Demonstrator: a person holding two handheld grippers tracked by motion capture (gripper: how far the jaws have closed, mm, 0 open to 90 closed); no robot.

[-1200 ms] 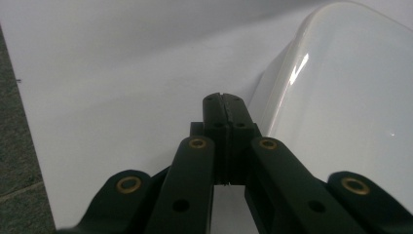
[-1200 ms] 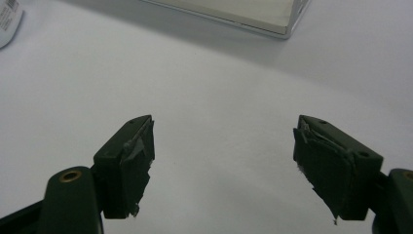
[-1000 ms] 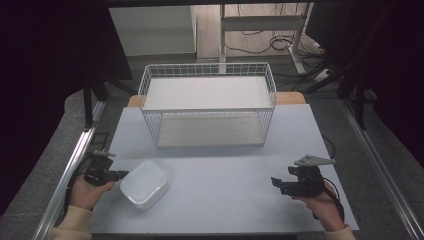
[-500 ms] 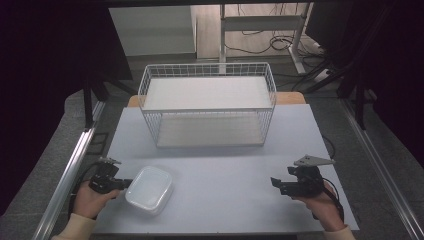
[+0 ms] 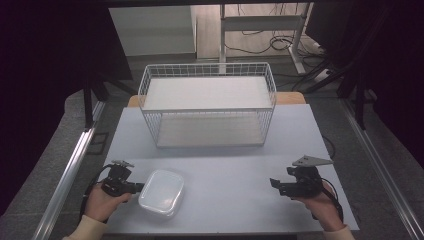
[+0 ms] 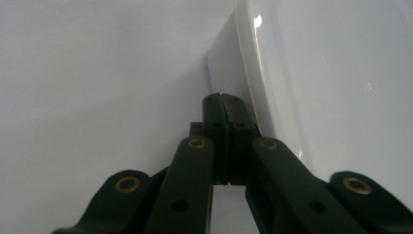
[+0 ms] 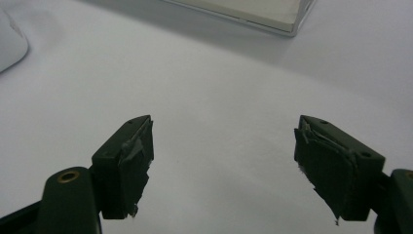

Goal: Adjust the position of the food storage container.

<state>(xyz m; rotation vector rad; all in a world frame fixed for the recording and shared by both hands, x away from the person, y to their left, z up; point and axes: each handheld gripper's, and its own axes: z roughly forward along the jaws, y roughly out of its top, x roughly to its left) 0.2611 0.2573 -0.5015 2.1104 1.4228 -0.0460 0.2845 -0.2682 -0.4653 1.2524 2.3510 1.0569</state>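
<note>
High view: a white lidded container (image 5: 161, 192) lies near the table's (image 5: 225, 150) front-left corner, the left gripper (image 5: 137, 188) at its edge. Left gripper view: jaws pressed together beside the container (image 6: 331, 83). Right gripper view: right gripper (image 7: 224, 165) jaws spread wide, empty.

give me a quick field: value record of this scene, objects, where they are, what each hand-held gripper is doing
table: pale tabletop
basket: white wire basket, far centre, upright
container: white plastic container, near left, flat on table
left hand-held gripper: jaws together, beside the container's edge; pinching its rim or not, cannot tell
right hand-held gripper: jaws wide apart, holding nothing, near right
</note>
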